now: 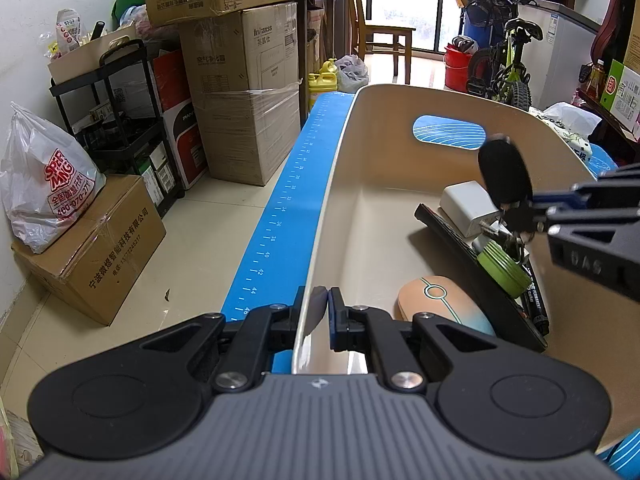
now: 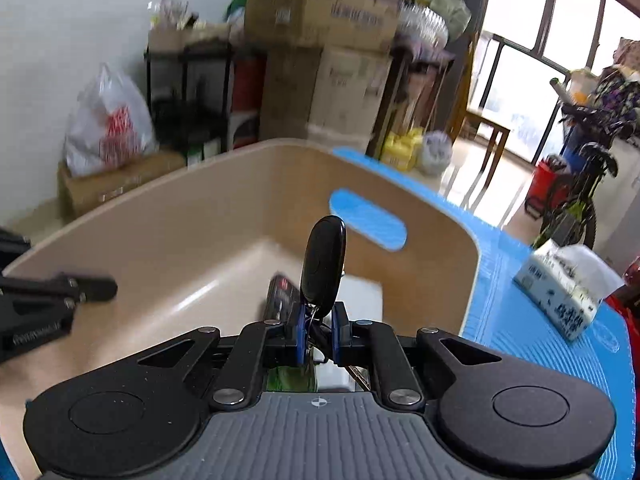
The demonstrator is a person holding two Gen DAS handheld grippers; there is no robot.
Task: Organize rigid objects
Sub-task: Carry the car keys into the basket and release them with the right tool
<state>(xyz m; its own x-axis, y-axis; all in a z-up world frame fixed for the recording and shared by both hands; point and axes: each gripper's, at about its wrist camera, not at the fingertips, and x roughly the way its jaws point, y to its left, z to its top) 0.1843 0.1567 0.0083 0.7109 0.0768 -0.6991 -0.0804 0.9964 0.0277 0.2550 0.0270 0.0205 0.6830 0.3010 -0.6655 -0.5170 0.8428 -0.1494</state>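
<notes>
Left wrist view: the left gripper (image 1: 323, 312) has its fingers pinched on the near rim of a beige plastic bin (image 1: 372, 168), one finger outside the wall and one inside. The bin stands on a blue mat (image 1: 280, 216) printed with ruler marks. Inside it, at the right, lie a peach and blue computer mouse (image 1: 440, 304), a green round tin (image 1: 503, 268), a white charger block (image 1: 466, 204), a long black remote (image 1: 460, 248) and a black marker (image 1: 534, 304).

The right gripper (image 1: 532, 212) reaches in from the right above these items, its fingers clamped on a key ring from which a black key fob (image 1: 505, 176) stands upward. In the right wrist view the fob (image 2: 323, 266) rises between the blue pads (image 2: 299, 328), held over the bin's interior. A tissue pack (image 2: 560, 296) lies on the mat outside the bin.
</notes>
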